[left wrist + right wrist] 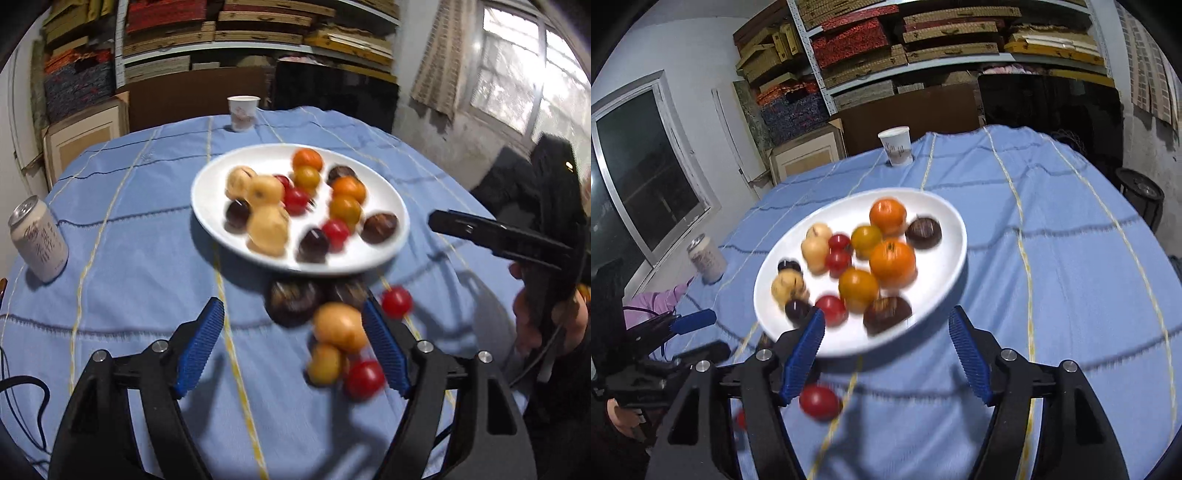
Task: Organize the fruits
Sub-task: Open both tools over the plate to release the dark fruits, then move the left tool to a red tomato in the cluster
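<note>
We are hovering both grippers over the near edge of the white plate (397,206), which is sitting mid-counter on the blue cloth (129,236) and already carrying most of the fruit. The left gripper (293,343) is holding its fingers apart with nothing clamped; the right gripper (886,354) is likewise spread and empty. The loose fruits are lying on the cloth just near of the plate: a yellow-orange fruit (340,326), a red tomato (365,378) and a dark plum (291,301), clustered toward the left gripper's right finger. We are judging the left hand nearer; round fruit offers no long axis.
</note>
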